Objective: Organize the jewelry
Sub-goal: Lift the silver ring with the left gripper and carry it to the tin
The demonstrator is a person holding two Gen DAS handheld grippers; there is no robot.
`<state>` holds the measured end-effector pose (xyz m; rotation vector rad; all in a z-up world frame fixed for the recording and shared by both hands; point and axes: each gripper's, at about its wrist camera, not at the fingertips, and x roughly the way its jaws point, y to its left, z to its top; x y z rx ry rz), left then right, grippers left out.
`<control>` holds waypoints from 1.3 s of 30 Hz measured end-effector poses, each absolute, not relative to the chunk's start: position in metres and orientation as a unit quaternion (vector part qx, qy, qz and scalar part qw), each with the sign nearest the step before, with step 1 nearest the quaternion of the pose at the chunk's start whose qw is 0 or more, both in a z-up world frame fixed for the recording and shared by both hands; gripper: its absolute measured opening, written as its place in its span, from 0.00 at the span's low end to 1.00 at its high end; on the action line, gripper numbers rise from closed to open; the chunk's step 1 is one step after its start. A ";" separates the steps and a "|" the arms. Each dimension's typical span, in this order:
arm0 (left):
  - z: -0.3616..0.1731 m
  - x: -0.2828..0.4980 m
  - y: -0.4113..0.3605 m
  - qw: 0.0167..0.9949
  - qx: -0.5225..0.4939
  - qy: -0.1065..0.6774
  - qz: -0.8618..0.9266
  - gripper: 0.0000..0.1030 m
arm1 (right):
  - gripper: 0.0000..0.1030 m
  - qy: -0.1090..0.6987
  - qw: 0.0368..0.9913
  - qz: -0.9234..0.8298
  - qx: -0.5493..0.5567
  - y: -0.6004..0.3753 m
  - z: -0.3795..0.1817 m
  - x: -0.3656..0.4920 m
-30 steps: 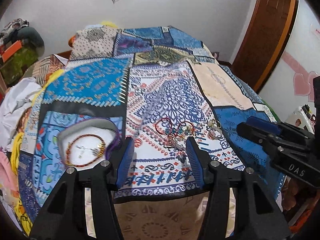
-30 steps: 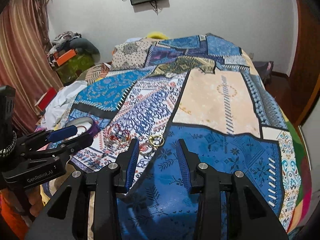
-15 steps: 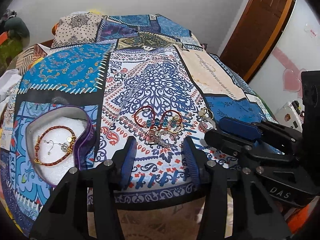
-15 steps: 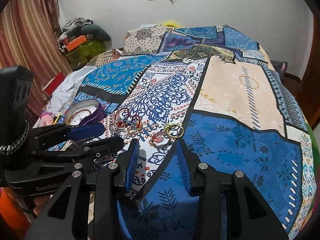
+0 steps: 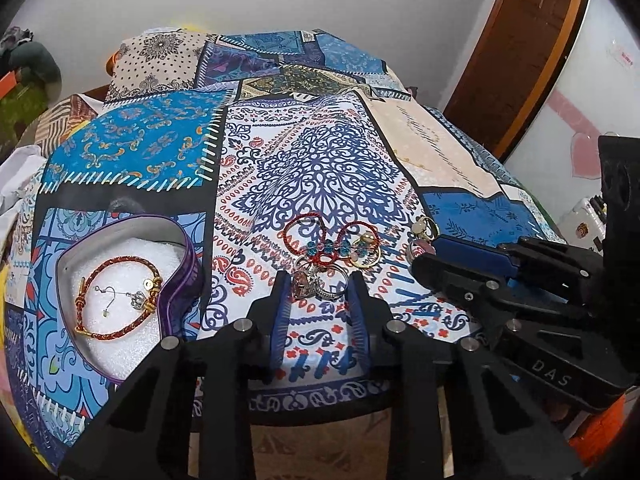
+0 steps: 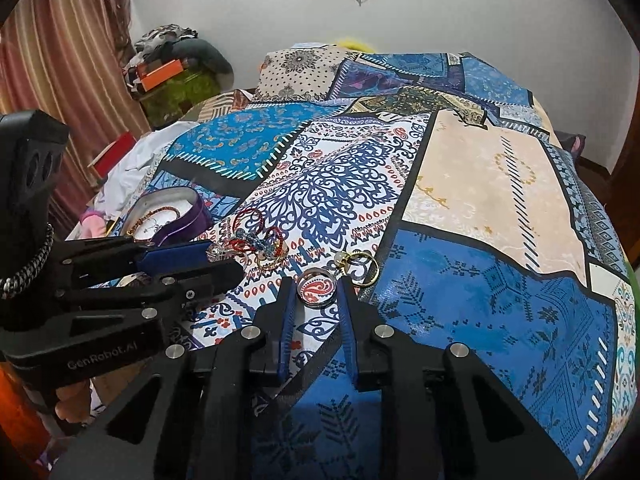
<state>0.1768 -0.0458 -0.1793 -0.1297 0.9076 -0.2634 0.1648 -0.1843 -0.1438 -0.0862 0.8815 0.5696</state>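
Silver ring (image 6: 316, 289) between right tongs (image 6: 315, 289) (parted) — bedspread (image 6: 480, 200) beneath

The scene was lit evenly and brightly by diffuse indoor light, and only soft shadows were cast. Straight lines were bowed by fisheye distortion, and the corners were blacked out by vignetting. Slight blur was seen toward the edges.

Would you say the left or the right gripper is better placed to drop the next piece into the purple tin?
Left, probably. The left gripper is open around a stone ring, with the purple tin beside it; the right gripper brackets a silver ring farther away.
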 end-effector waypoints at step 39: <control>-0.083 0.104 0.009 0.944 -0.069 0.316 -0.068 0.27 | 0.18 0.326 0.906 0.268 -0.037 -0.159 -0.054 0.118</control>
